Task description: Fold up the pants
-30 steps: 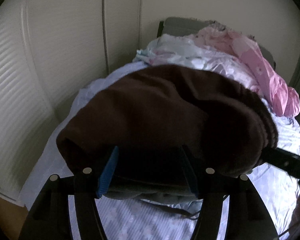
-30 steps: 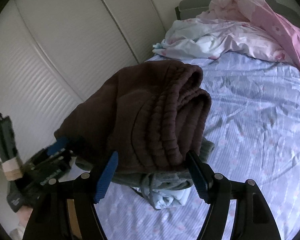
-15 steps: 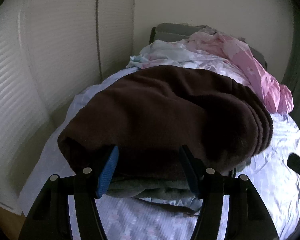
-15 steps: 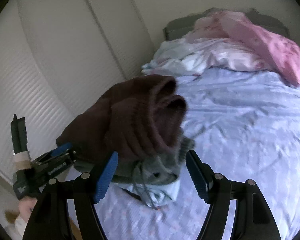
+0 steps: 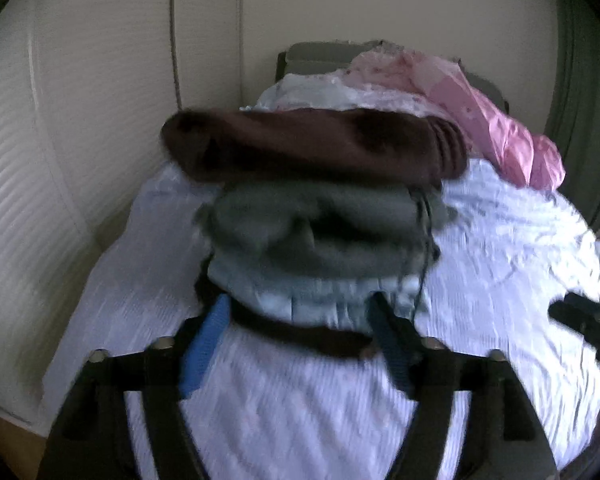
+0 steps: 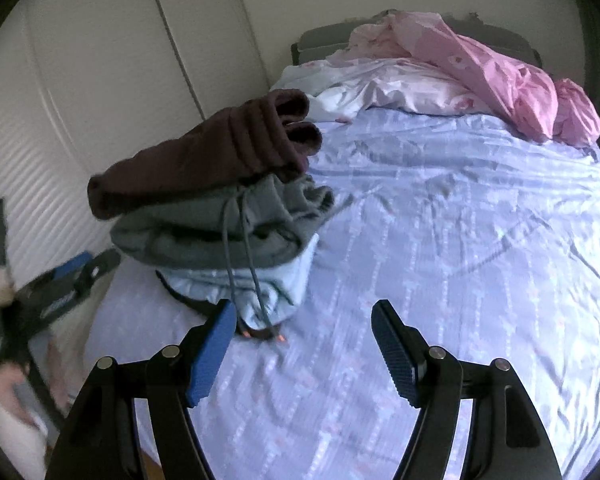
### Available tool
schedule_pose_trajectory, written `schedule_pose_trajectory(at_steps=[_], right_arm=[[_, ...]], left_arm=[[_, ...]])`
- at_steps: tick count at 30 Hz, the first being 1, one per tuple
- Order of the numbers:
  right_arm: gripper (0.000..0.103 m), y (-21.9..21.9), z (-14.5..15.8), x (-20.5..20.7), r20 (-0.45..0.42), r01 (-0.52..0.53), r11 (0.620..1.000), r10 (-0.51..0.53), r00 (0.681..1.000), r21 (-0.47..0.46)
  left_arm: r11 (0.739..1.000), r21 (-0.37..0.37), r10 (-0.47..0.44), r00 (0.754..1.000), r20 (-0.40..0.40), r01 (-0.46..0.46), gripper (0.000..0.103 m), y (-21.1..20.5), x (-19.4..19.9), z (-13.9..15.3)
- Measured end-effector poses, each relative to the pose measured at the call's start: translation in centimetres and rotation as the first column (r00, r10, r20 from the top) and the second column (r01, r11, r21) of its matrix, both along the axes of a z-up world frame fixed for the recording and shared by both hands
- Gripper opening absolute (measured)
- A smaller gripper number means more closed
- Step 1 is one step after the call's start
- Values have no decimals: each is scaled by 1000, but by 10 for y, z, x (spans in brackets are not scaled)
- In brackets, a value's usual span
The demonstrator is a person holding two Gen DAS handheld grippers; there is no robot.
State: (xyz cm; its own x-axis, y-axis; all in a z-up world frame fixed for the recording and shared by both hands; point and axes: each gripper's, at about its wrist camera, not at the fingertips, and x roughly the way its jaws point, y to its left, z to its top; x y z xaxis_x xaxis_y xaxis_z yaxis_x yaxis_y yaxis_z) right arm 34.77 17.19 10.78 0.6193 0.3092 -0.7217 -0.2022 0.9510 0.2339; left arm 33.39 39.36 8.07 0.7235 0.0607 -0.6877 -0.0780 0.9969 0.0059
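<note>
— So, the jaws first: what do they hold?

— Nothing, as far as I can see. The left gripper (image 5: 296,336) is opening, its blue pads either side of the lowest layers of the stack, with no sign that they press on the cloth. The right gripper (image 6: 304,344) stands fairly wide over bare sheet, just to the right of the stack's near corner.

— And the pants?

— The brown pants (image 6: 208,160) lie folded on top of the pile (image 6: 236,256), above a grey drawstring pair and a pale blue garment, with something dark at the very bottom. The pile sits on the left side of the bed (image 6: 460,240), near the wardrobe doors (image 6: 80,80).

— Why there?

— I judge it keeps the finished pieces together at the edge, leaving the wide middle of the sheet free for spreading the next garment.

— Anything beyond?

— At the far end, a crumpled pink duvet (image 6: 500,72) and pale bedding are heaped against the headboard, well apart from the pile. The fold itself looks done.
</note>
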Motion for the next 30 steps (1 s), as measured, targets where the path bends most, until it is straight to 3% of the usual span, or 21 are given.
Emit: schedule_pose_trajectory(at_steps=[5, 13, 30], right_arm=[[71, -14, 9, -20, 12, -11, 999, 11, 1000, -41], [71, -34, 20, -38, 11, -23, 998, 24, 1000, -65], [71, -46, 26, -40, 2, -33, 997, 33, 999, -75]], left_arm=[[998, 43, -44, 999, -2, 44, 84, -30, -31, 11], [994, 52, -99, 995, -9, 100, 88, -56, -51, 21], [996, 43, -72, 995, -73, 76, 88, -75, -53, 21]])
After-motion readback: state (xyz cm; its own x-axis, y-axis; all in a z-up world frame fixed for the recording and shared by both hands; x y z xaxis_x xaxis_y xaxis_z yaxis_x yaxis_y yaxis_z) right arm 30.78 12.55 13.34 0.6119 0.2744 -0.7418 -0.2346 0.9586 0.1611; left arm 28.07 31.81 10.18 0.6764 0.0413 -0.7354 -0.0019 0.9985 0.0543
